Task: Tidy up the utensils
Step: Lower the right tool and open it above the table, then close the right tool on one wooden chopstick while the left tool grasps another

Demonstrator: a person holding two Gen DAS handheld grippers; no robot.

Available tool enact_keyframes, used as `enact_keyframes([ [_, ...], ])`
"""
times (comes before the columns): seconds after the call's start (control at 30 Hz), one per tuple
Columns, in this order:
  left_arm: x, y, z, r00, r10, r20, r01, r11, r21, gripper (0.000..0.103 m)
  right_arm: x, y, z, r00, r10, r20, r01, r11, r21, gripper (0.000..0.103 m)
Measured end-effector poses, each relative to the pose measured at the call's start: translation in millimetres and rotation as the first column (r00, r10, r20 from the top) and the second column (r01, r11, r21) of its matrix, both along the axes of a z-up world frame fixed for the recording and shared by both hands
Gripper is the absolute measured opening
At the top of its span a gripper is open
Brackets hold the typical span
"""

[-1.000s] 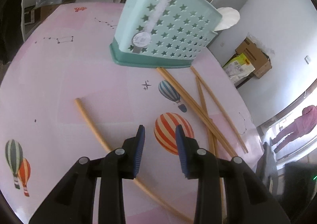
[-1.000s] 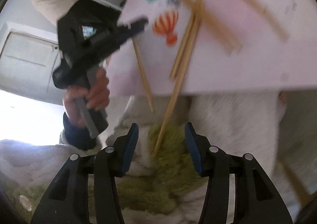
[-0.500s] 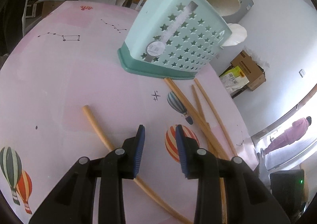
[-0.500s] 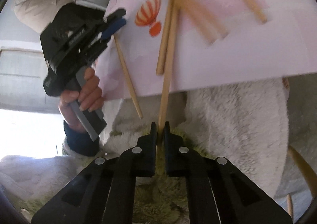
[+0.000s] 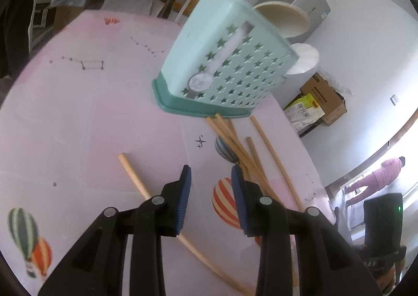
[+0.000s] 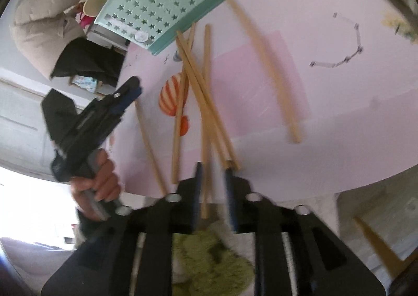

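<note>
I am opening the right gripper [image 6: 212,191] around a chopstick [image 6: 205,178] lying loose between its jaws, so next I am needing to pinch it again for the holder [image 6: 162,0] far ahead.

Bright daylight, fisheye warp, motion blur

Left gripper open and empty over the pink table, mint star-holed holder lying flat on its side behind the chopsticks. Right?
Not quite. The left wrist view shows the mint holder standing on its darker base, not lying on its side. The rest holds: left gripper open and empty above the pink table, chopsticks before the holder.
</note>
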State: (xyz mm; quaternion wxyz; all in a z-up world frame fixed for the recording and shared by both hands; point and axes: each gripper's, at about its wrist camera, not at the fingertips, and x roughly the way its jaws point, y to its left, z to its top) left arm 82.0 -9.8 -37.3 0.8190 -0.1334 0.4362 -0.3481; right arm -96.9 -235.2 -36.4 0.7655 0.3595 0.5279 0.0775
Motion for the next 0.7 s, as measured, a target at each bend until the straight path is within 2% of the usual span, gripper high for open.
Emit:
enact_keyframes([
  [0.13, -9.4, 11.7, 10.7, 1.000, 0.002, 0.018, -0.003, 0.999, 0.037, 0.034, -12.1, -16.2, 15.7, 0.998, 0.000, 0.058, 0.004, 0.997, -0.072, 0.044],
  [0.23, -16.1, 21.0, 13.9, 1.000, 0.028, -0.001, -0.028, 0.997, 0.077, 0.035, -17.0, -22.8, 22.8, 0.996, -0.006, 0.093, 0.017, 0.993, -0.117, 0.046],
  [0.43, -10.5, 16.4, -8.9, 0.987, 0.100, -0.126, -0.078, 0.983, 0.164, 0.035, -20.2, -29.0, 34.6, 0.986, -0.010, 0.164, 0.038, 0.985, -0.169, 0.046],
  [0.47, -10.1, 14.4, -8.2, 0.986, 0.118, -0.115, -0.098, 0.981, 0.166, 0.035, -21.0, -30.2, 36.1, 0.984, -0.012, 0.176, 0.043, 0.984, -0.174, 0.046],
  [0.6, -4.2, -1.2, -5.7, 0.984, 0.156, -0.081, -0.131, 0.957, 0.258, 0.035, -18.2, -31.3, 36.6, 0.978, -0.021, 0.208, 0.060, 0.982, -0.181, 0.046],
  [0.7, -2.2, -12.4, -5.1, 0.986, 0.161, -0.047, -0.138, 0.937, 0.320, 0.025, -12.9, -32.9, 36.3, 0.975, -0.033, 0.220, 0.076, 0.979, -0.188, 0.046],
])
